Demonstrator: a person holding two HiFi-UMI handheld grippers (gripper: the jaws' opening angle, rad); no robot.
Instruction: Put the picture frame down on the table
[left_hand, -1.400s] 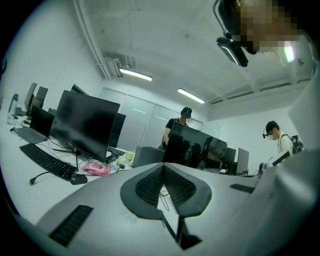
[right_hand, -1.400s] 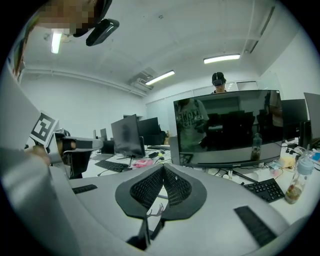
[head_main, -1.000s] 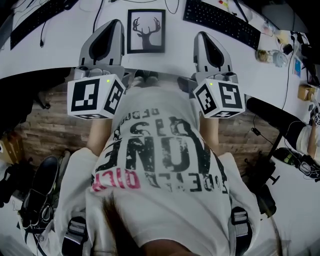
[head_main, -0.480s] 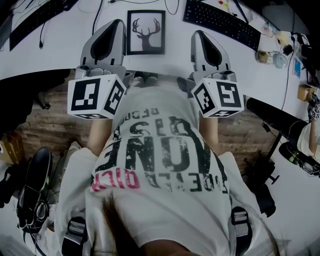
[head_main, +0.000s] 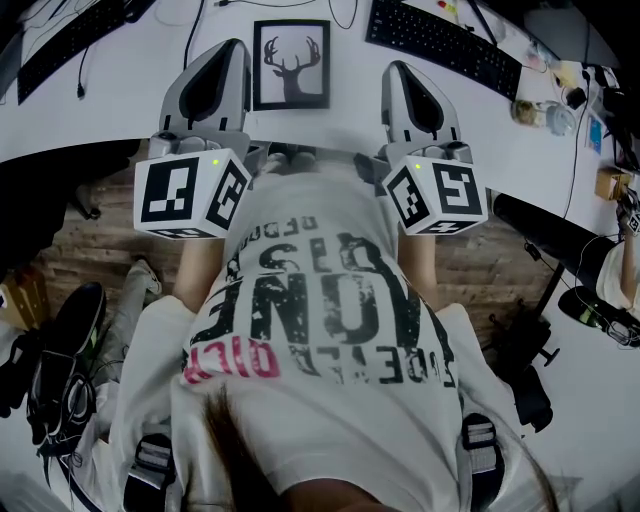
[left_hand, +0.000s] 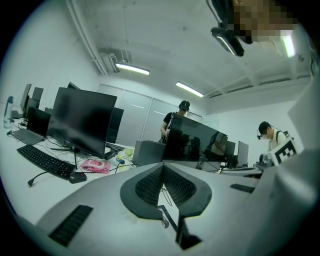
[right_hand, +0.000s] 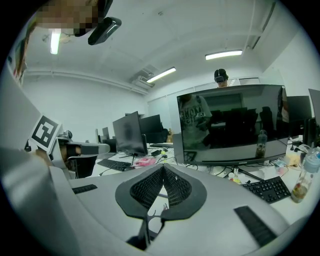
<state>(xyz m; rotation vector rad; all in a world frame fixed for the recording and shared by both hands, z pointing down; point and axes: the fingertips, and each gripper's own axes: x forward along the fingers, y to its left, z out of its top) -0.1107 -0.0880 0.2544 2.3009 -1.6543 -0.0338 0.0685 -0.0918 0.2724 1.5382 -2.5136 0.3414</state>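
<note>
the frame (head_main: 291, 62) lies flat on the table (head_main: 120, 95) at 12 o'clock in the head view, its deer print face up; the left gripper (head_main: 234, 46) sits at the frame's 9 o'clock, just beside its edge, jaws pressed together at the tips with nothing between them; the right gripper (head_main: 397, 68) sits at the frame's 3 o'clock, a strip of bare table between them, jaws likewise together and empty; both point toward 12 o'clock, flanking the frame without gripping it; in the right gripper view the antlers show low through the gap behind the closed tips; a keyboard (head_main: 445, 42) lies at the frame's 2 o'clock
</note>
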